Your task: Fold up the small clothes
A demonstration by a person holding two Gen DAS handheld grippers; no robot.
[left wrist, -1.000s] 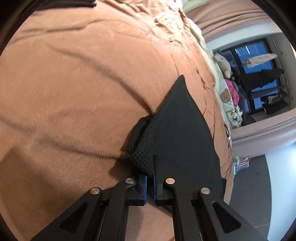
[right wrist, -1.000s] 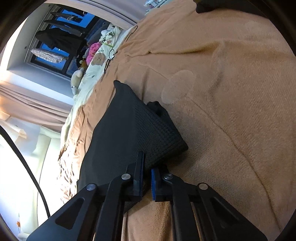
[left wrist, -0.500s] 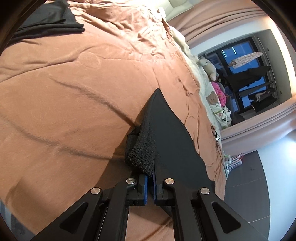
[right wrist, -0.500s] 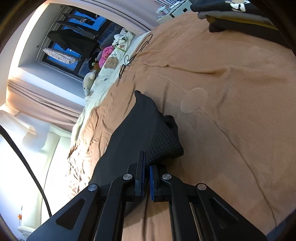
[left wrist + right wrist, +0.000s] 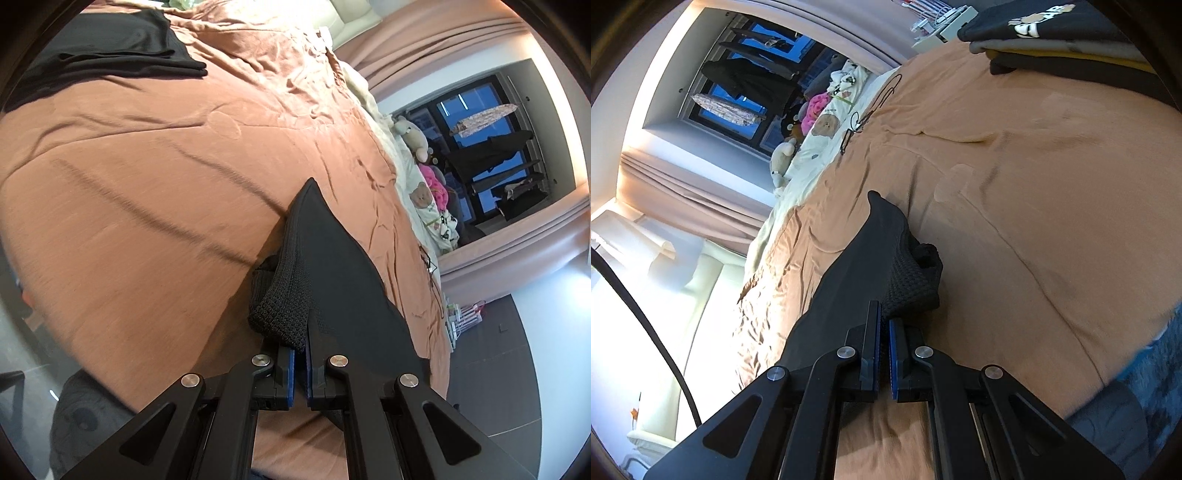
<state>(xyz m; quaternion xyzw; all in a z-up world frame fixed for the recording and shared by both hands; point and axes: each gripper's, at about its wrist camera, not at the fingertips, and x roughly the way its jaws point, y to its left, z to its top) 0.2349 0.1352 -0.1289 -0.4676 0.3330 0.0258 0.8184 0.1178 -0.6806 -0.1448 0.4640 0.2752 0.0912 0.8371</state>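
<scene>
Blue-padded fingers [image 5: 289, 373] of the left gripper [image 5: 300, 363] clench one mesh-trimmed end of a small black garment [image 5: 343, 280]; the right gripper [image 5: 884, 354] pinches the opposite end [image 5: 864, 266], evidently to stretch it flat between the two for folding. The cloth rises toward twelve o'clock in each view, held over a tan bedspread [image 5: 147, 192]. A dark garment [image 5: 110, 48] lies at eleven o'clock in the left view; stacked clothes [image 5: 1063, 40] sit at one o'clock in the right.

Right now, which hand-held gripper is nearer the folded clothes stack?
Right, probably. The folded clothes stack lies ahead of the right hand-held gripper; the left hand-held gripper cannot see it.
</scene>
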